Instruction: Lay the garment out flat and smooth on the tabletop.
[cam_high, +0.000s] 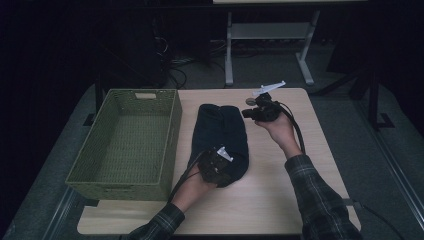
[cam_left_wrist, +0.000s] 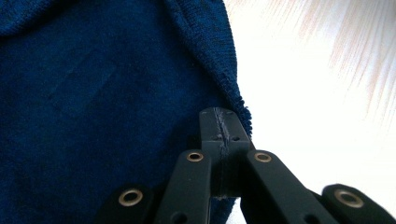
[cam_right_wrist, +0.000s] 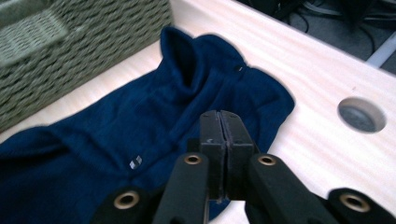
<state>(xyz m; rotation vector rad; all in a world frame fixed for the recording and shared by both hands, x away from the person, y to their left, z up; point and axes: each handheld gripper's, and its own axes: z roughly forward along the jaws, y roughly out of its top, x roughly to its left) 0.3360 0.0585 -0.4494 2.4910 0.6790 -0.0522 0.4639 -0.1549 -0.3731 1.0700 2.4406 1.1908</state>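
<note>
Navy sweater (cam_high: 221, 136) lay folded on the tabletop (cam_high: 280, 190), right of the green basket (cam_high: 131, 145). Left tool (cam_high: 216, 167) pinched its near edge shut; right tool (cam_high: 261, 111) sat closed, empty. Probably needed a far-edge grab next, then lifting it in.

Dim high view, dark surroundings, lit counter (cam_high: 280, 195) mid-frame, left gripper view blown out white toward 3 o'clock, right gripper view soft, basket (cam_right_wrist: 70, 56) blurred at 10 o'clock
</note>
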